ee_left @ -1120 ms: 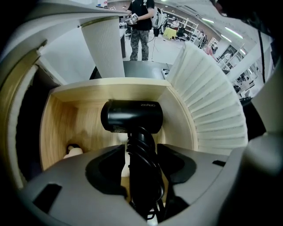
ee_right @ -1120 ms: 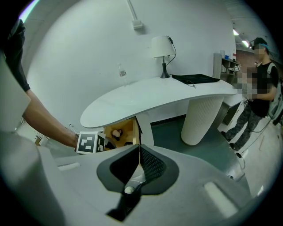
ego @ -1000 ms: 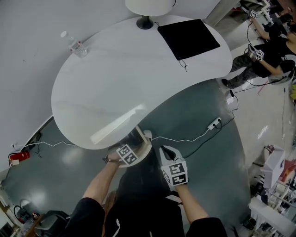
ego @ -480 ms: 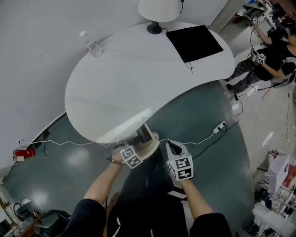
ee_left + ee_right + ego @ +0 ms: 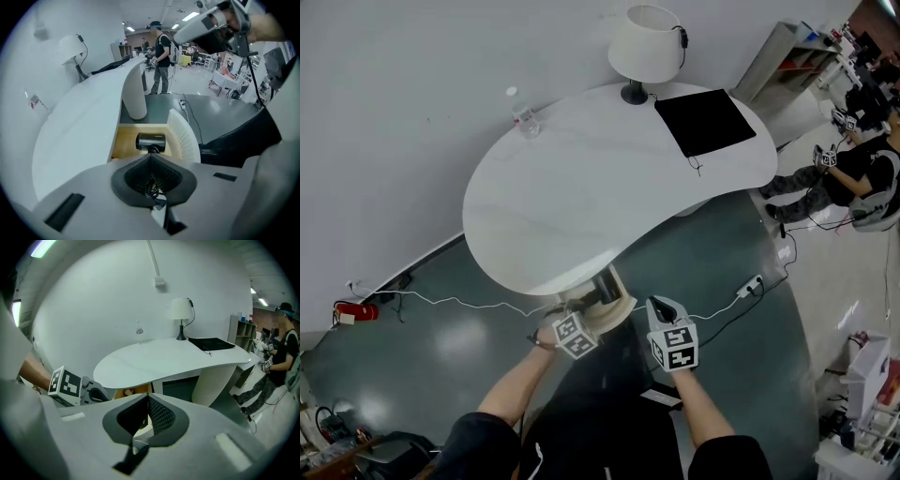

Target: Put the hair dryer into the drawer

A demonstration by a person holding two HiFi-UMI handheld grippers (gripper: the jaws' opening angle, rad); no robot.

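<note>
Hair dryer (image 5: 151,141) lies inside the open drawer (image 5: 123,146), in the centre of the left gripper view, just past the jaw tips. The left gripper (image 5: 151,158) is closed tight. A thin dark curl shows at its seam; whether that is cord I cannot tell. The right gripper (image 5: 147,397) is also closed, with nothing in it.

In the head view both grippers sit at lower centre, above the drawer under the edge of the white table (image 5: 581,197). A lamp (image 5: 645,42) and a black mat (image 5: 705,122) are at upper right.

The dryer looks like hard, smooth plastic, fairly light. Its round barrel would likely slip, so the handle is the better hold. Any trailing cord may catch when the drawer closes.
</note>
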